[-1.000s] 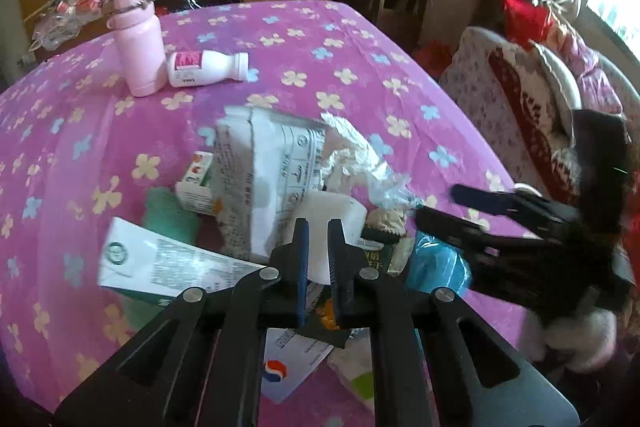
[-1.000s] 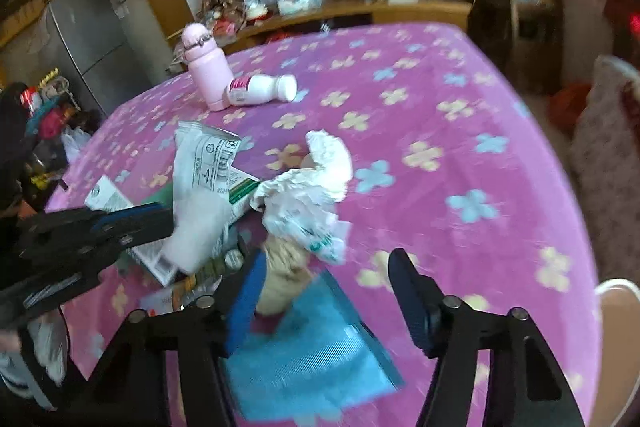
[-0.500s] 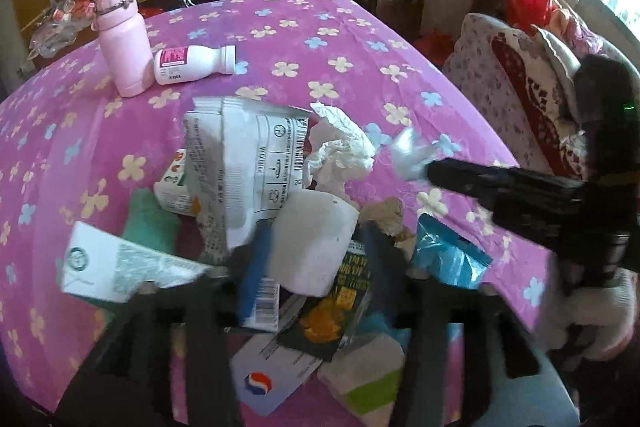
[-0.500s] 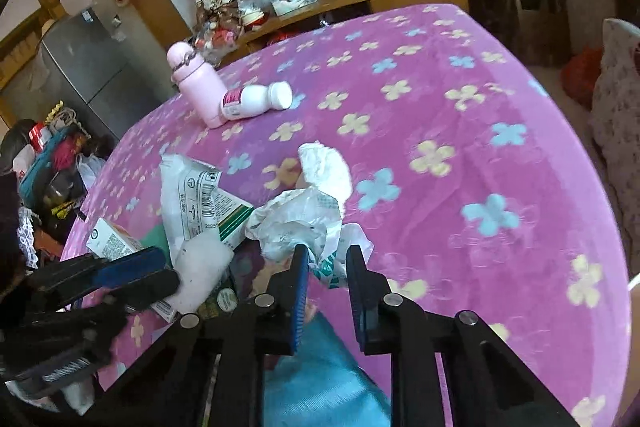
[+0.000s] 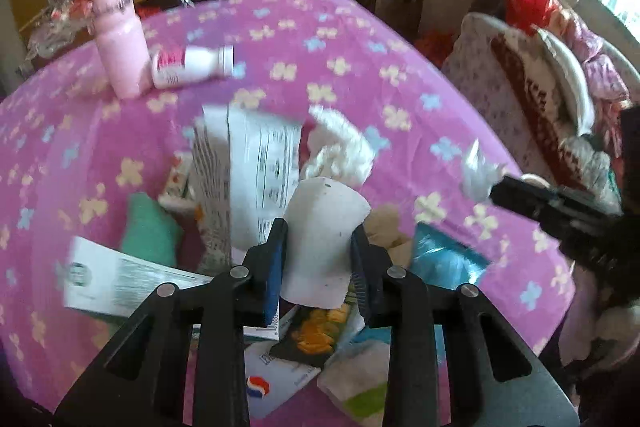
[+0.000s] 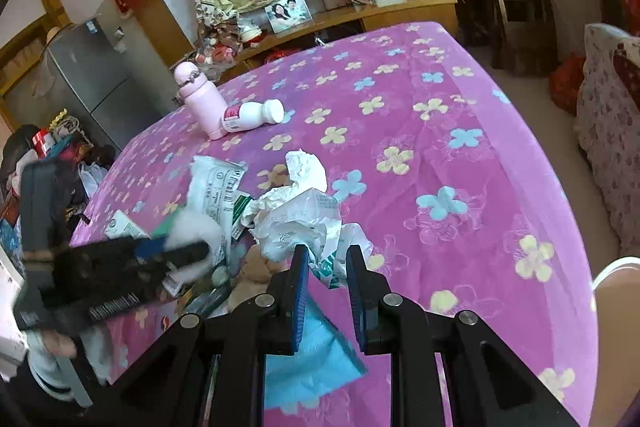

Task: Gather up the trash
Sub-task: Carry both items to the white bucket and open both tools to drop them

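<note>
Most of both views is taken up by the counter (image 6: 460, 131), spread with a magenta cloth of pale flowers. A wooden sideboard (image 6: 400, 11) runs behind it, a grey fridge (image 6: 88, 87) stands at its left end, and a patterned sofa (image 5: 520, 99) sits off the right edge. On the far part of the cloth a pink flask (image 6: 200, 99) stands upright with a white bottle (image 6: 252, 115) lying against it.

The trash lies heaped at the near edge: a printed paper pack (image 5: 248, 163), a crumpled tissue (image 5: 340, 147), a blue packet (image 5: 444, 259) and smaller cartons and leaflets.

A second ago the left hand-held gripper (image 5: 319, 229) was nearly shut just short of the white cup (image 5: 324, 251). Half a second ago it gaped around the cup, and its jaws have just been closing, so both pads now press on the cup's sides. The right hand-held gripper (image 6: 327, 253) stood wide over the white plastic wrapper (image 6: 304, 223) a second ago. Now it is narrow and pinches the wrapper's edge, and the left view shows that edge pulled away to the right of the heap.

Both tools slant down toward the cloth, with the left one reaching in from the left edge of the right view.
</note>
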`<state>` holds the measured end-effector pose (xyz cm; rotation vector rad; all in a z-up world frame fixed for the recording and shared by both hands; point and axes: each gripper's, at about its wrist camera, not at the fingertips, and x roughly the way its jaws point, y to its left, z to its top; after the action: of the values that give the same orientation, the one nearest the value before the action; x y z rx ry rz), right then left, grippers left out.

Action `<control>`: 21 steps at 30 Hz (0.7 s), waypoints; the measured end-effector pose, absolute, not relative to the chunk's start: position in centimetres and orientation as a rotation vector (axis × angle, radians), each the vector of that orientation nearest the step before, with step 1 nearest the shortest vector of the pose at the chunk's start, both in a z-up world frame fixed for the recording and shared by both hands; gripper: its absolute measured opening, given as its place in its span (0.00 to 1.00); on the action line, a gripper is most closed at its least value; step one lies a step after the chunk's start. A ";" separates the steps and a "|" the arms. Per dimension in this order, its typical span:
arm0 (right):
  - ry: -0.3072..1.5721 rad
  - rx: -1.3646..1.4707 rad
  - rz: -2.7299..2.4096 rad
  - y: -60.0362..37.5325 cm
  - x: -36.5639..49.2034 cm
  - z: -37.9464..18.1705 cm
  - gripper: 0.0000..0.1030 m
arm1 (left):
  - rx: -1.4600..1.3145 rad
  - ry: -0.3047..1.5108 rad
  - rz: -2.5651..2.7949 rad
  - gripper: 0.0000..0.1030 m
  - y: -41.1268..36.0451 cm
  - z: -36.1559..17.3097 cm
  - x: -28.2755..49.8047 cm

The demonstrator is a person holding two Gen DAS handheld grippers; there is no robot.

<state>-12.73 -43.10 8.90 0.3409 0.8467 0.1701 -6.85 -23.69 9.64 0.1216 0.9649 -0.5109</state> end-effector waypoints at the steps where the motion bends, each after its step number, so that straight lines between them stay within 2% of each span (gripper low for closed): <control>1: 0.838 0.339 0.171 -43.2 -13.2 9.2 0.18 | 0.117 0.952 -0.522 0.27 -23.8 10.5 -7.2; 8: 0.799 0.354 0.128 -45.3 -16.8 10.6 0.18 | 0.088 0.926 -0.639 0.27 -27.5 13.0 -9.5; 21: 0.793 0.377 -0.084 -54.9 -24.4 10.6 0.18 | 0.106 0.980 -0.849 0.27 -39.9 12.6 -13.9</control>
<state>-24.45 -54.89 10.63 0.3769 0.7926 -0.0838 -13.91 -39.91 12.62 0.1065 0.9800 -0.8492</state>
